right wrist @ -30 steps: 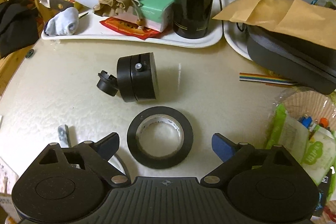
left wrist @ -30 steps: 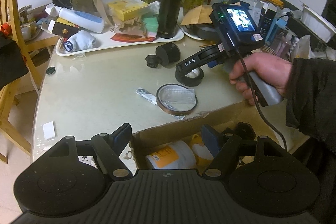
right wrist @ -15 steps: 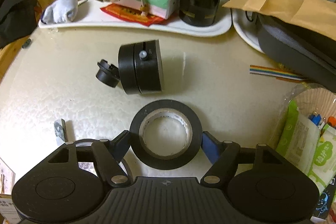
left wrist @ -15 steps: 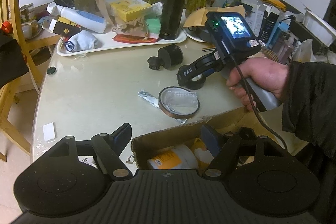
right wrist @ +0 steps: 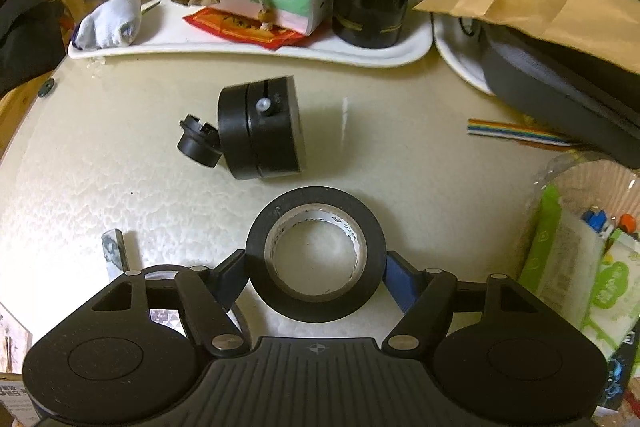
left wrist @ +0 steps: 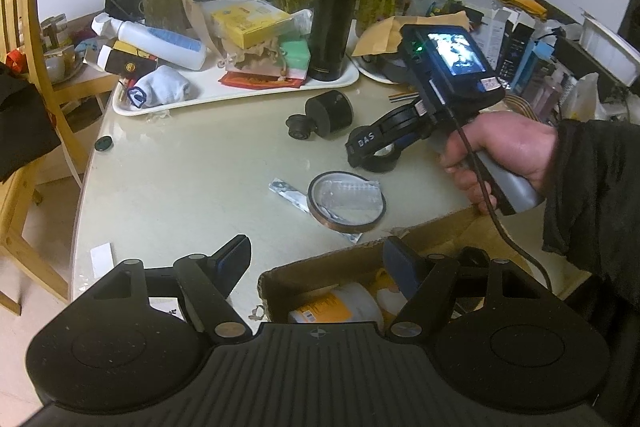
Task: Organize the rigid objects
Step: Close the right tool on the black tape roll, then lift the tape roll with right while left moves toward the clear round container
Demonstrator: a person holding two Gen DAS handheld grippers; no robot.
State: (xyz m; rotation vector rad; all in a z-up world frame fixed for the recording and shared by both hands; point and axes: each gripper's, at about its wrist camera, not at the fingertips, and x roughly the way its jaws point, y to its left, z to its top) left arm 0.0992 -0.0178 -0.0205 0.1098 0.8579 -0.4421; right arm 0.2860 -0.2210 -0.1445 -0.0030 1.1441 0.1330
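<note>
My right gripper point(right wrist: 316, 267) is shut on a black tape roll point(right wrist: 260, 247), its two fingers pressing the roll's left and right sides; the roll looks tilted and just above the table. The roll also shows in the left wrist view point(left wrist: 380, 163) under the right gripper point(left wrist: 372, 147). A black cylindrical device point(right wrist: 260, 133) lies on its side just beyond the roll. A thin amber tape ring point(left wrist: 346, 201) lies on the table. My left gripper point(left wrist: 320, 261) is open and empty above the edge of a cardboard box point(left wrist: 320, 267) holding bottles.
A white tray point(left wrist: 240, 93) at the back holds a black flask point(left wrist: 336, 11), boxes, a lotion bottle and a sock. A dark case under brown paper point(right wrist: 560, 75) sits at right. A foil strip point(left wrist: 288, 189) lies by the amber ring. A wooden chair point(left wrist: 24, 67) stands left.
The right gripper moved forward around the black tape roll, closed its fingers on it, and has begun to lift and tilt it. The left gripper has stayed open over the box.
</note>
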